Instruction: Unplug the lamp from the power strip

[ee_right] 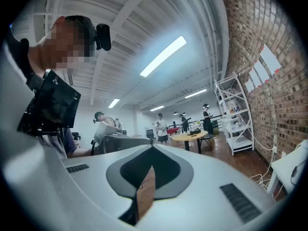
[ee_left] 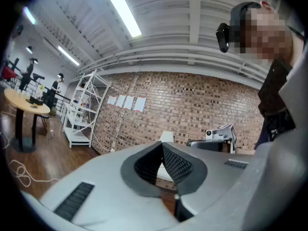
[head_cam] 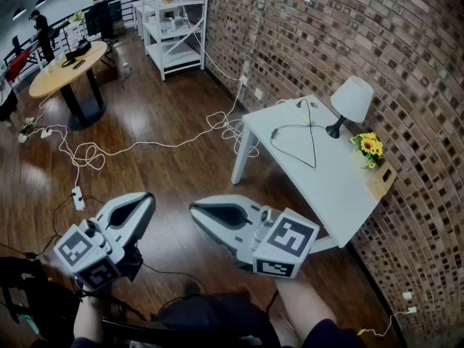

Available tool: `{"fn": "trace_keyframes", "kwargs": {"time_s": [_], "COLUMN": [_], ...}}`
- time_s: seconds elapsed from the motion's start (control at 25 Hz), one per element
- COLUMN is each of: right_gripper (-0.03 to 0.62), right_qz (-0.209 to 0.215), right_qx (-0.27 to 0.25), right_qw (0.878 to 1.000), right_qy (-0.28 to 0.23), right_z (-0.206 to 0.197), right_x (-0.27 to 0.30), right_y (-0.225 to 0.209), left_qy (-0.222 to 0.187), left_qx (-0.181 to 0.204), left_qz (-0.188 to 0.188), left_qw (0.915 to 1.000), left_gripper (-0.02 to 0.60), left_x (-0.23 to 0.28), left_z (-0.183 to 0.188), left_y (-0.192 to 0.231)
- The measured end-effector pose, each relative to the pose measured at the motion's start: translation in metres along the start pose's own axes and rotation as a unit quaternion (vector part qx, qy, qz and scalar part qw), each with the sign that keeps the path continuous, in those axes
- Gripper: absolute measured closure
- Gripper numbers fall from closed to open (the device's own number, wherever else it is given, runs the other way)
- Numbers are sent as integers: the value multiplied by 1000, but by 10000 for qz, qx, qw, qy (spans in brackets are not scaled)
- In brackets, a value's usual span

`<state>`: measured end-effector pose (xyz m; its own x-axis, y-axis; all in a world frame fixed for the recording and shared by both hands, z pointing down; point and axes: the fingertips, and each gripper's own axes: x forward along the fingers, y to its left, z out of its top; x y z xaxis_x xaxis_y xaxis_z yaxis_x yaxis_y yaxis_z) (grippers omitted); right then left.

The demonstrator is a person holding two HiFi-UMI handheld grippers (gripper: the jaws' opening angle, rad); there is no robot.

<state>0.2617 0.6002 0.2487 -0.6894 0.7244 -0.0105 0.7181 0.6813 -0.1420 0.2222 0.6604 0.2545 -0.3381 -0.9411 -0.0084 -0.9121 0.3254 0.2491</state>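
White-shaded, black-stemmed table lamp (head_cam: 351, 104)

A bright indoor room under even overhead light. In the head view, fisheye distortion bends the brick wall (head_cam: 406, 49), and the picture's corners darken. The wooden floor (head_cam: 174, 172) carries a soft sheen. The white counter (head_cam: 326, 180) and lamp (head_cam: 351, 100) are the brightest surfaces, casting only faint shadows. In the left gripper view a ceiling tube light (ee_left: 120, 8) glares white; a second tube light (ee_right: 163, 56) glows in the right gripper view. Both gripper views have black rounded edges and soft focus near the lens.
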Motion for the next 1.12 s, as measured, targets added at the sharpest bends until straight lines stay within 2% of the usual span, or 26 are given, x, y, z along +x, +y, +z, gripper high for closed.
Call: {"fn": "trace_keyframes", "kwargs": {"time_s": [0.16, 0.48, 0.68, 1.12], "right_gripper": [591, 591, 591, 591], "right_qz": [-103, -168, -211, 67], "right_qx": [27, -4, -10, 120], "right_qw": [9999, 9998, 9997, 9999], "right_qy": [-82, 101, 131, 71], "right_z": [9, 4, 4, -4], "right_x": [10, 27, 36, 48], "right_y": [0, 17, 22, 12], "left_qy": [-26, 92, 95, 231], "left_qx": [143, -63, -28, 99], "left_qz": [-79, -331, -199, 172], "left_qw": [9999, 9994, 9998, 9995], "left_gripper": [574, 574, 574, 574], "left_x": [-5, -17, -34, -33], "left_z": [5, -3, -2, -9], "left_y": [1, 7, 17, 29]}}
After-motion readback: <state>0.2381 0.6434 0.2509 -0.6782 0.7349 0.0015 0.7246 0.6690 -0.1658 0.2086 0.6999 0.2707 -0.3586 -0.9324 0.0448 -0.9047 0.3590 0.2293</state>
